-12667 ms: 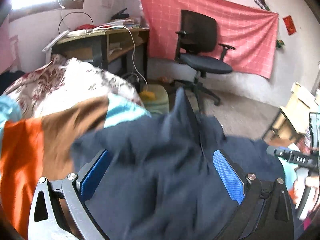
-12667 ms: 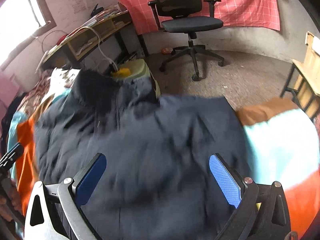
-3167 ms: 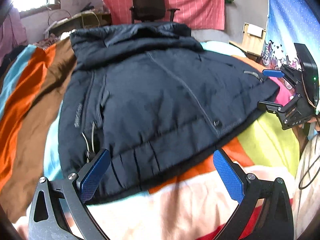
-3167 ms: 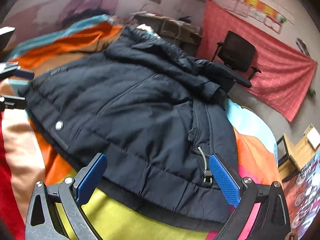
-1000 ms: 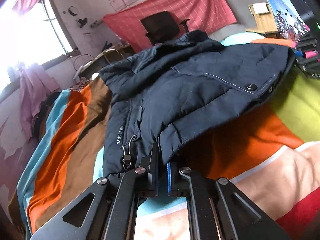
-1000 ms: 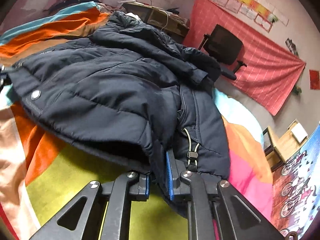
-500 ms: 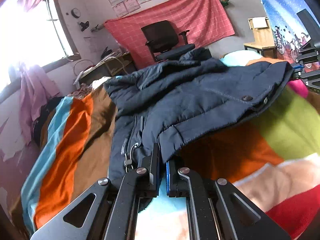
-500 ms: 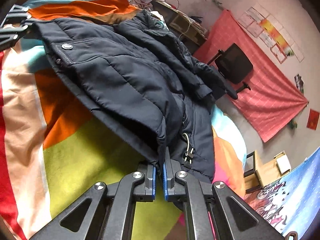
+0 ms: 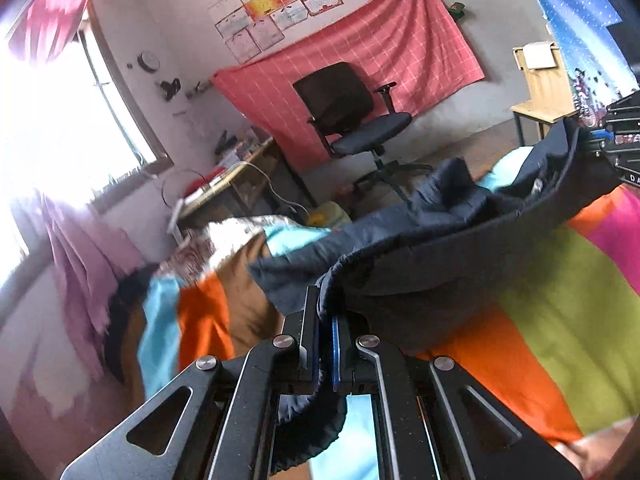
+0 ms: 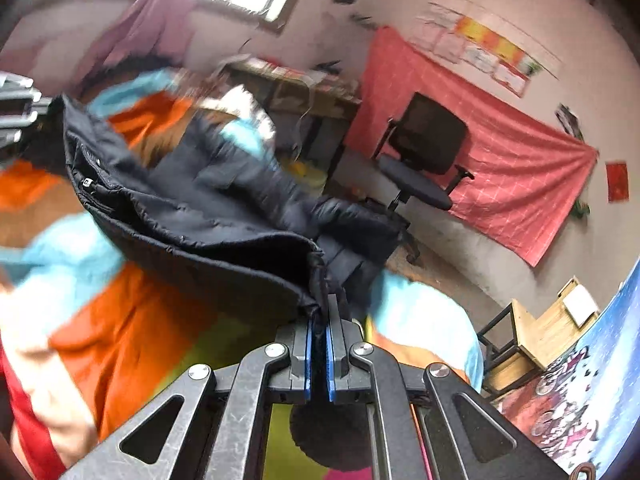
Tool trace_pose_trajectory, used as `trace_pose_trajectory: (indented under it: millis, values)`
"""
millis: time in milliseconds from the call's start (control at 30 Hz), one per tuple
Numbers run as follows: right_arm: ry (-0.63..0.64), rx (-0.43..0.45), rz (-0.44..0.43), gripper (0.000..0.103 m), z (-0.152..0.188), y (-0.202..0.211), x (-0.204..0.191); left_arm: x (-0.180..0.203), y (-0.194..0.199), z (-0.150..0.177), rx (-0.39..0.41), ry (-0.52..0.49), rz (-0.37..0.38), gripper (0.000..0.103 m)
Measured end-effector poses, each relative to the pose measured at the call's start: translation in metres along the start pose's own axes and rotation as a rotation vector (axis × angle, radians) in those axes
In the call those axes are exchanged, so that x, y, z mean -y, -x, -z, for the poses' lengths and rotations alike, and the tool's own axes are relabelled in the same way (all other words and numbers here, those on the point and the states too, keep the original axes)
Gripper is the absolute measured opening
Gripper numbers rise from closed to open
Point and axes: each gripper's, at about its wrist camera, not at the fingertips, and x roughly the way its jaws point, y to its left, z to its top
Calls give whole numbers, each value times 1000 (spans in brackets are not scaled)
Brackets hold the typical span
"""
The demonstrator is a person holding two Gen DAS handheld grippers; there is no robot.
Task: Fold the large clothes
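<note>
A dark navy padded jacket (image 9: pixel 440 248) hangs by its hem between both grippers, its lower half raised off the striped bedspread (image 9: pixel 560 300). My left gripper (image 9: pixel 325 312) is shut on one hem corner. In the right wrist view the jacket (image 10: pixel 208 216) stretches left, and my right gripper (image 10: pixel 320 316) is shut on the other hem corner. The right gripper (image 9: pixel 616 144) shows at the right edge of the left wrist view, the left gripper (image 10: pixel 16 112) at the left edge of the right wrist view. The jacket's collar end sags toward the bed's far side.
The bedspread (image 10: pixel 120 320) has orange, lime, cyan and brown stripes. Beyond the bed stand a black office chair (image 9: pixel 352 120), a cluttered desk (image 9: pixel 240 184) under a window, a red cloth on the wall (image 9: pixel 360 52) and a wooden stool (image 10: pixel 540 332). A pink garment (image 9: pixel 80 248) hangs at left.
Both grippers have risen with the jacket's hem in them. The jacket's lower half has lifted off the bedspread and now sags between them; the views now look more toward the room.
</note>
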Motion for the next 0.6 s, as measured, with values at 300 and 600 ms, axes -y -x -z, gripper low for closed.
trace_pose_trajectory:
  millis: [300,600]
  values:
    - [-85,51,50,5,-72,-69,47,-47,-111,-49,12,76,-24,3]
    - [-160,78,92,6,-113,-184,62,-80,-235,-58,-10,208,-26,3]
